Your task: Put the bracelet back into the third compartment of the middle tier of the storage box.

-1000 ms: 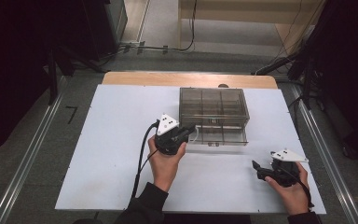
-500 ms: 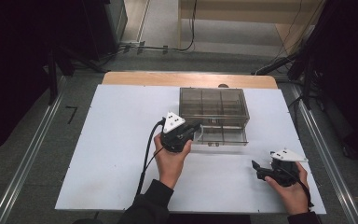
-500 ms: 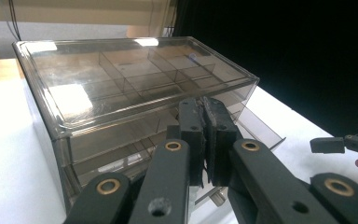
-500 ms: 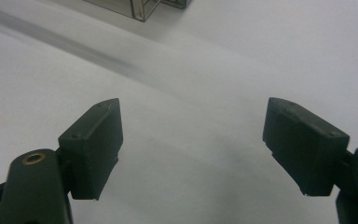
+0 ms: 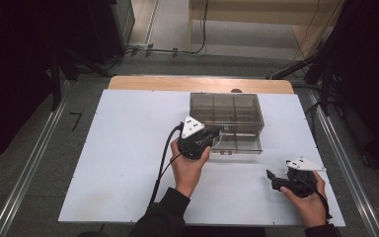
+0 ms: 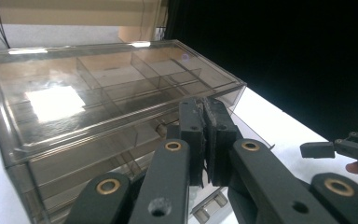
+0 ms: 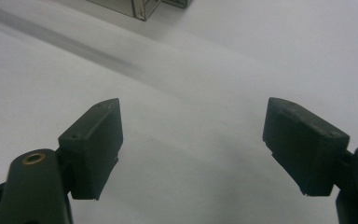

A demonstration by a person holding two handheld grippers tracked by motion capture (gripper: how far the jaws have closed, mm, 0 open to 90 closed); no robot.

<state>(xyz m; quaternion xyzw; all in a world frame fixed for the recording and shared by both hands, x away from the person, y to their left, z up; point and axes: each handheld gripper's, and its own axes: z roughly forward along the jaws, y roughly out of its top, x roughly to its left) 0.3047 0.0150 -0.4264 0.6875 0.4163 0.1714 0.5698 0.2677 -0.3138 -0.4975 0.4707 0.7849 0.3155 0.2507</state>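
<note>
Standing at the box's [image 5: 226,122] near long front, the left tongs [image 6: 204,135], pressed together, touch its drawer; the right tongs [image 7: 193,144], apart, wait well away.

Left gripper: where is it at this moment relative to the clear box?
In the high view the left gripper is at mid-table, its shut tips against the front left of the clear compartment box, at the pulled-out drawer; the right gripper rests apart, near the table's front right.

The box [image 5: 227,118] just ahead of my left tongs [image 6: 207,135] was smoky, see-through grey-brown with clear dividers. Both my tongs were black with brass-coloured pins, each topped by a pale grey plate. The surface [image 5: 118,163] under them was plain white.
</note>
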